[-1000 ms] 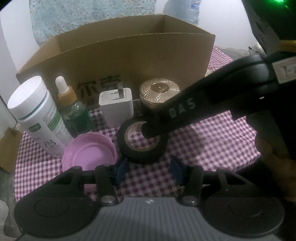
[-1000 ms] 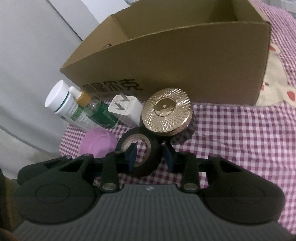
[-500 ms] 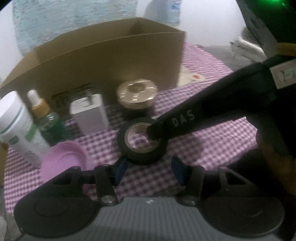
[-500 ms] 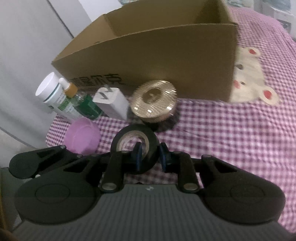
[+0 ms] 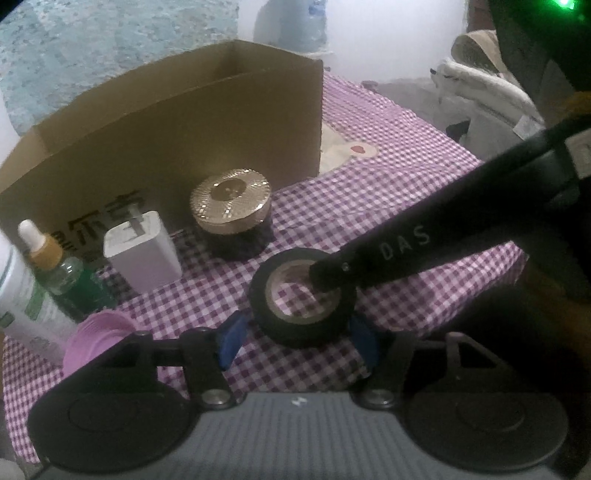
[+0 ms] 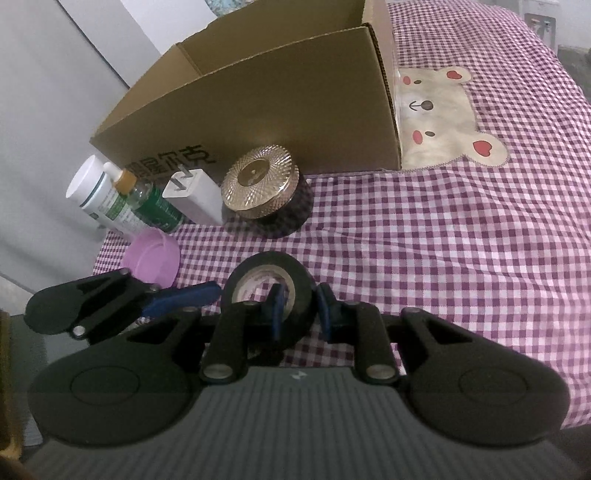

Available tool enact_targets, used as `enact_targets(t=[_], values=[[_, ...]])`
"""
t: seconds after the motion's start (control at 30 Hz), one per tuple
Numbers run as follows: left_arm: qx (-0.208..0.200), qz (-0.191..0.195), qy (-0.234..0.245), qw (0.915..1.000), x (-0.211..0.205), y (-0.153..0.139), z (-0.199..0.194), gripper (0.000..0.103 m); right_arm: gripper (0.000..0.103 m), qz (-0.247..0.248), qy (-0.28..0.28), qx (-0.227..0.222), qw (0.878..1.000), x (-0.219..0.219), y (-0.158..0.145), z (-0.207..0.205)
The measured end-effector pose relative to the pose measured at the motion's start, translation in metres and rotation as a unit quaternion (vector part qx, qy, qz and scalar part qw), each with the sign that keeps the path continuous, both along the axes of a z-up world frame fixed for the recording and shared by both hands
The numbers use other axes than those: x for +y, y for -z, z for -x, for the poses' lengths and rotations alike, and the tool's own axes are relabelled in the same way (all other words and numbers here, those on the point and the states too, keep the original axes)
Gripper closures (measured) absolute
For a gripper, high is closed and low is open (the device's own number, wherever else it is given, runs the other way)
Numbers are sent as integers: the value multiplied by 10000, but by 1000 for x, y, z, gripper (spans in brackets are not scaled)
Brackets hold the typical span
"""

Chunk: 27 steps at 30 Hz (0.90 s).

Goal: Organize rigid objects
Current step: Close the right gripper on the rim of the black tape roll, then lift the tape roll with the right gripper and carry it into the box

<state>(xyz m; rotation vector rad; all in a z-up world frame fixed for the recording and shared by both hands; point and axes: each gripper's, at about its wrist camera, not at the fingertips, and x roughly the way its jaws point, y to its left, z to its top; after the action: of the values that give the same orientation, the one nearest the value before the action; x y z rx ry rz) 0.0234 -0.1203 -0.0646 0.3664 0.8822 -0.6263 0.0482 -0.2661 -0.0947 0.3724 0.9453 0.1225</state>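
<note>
One gripper clamped, apparently, on tape roll

Both fisheye views are dim and soft, bending straight lines towards the dark corners. The left wrist view is blurrier, with a green lamp glaring top right. The brown cardboard box shades the purple checked cloth at its foot.

Purple-white gingham tablecloth covers the surface, with a beige bear applique with red heart ears and red cheeks, partly tucked behind the box's right end. Grey wall panel on the left in the right wrist view. Left wrist view: mottled teal surface behind the box, blurry clear water bottle at top centre, beige-white fabric bundle at top right, too blurred to identify.
</note>
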Motion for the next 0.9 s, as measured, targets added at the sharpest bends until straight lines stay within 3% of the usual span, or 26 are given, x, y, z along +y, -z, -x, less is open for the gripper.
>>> enact_targets(t=[0.57, 0.73, 0.9], values=[[-81, 100, -95, 9999, -6, -2, -4, 38, 85, 241, -102, -109, 9996, 7, -4, 2], [-486, 164, -197, 9985, 5, -36, 3, 38, 85, 298, -151, -418, 9986, 16, -33, 9], [-1313, 18, -284, 9909, 19, -98, -9, 38, 85, 572, -463, -1204, 9900, 35, -96, -3]])
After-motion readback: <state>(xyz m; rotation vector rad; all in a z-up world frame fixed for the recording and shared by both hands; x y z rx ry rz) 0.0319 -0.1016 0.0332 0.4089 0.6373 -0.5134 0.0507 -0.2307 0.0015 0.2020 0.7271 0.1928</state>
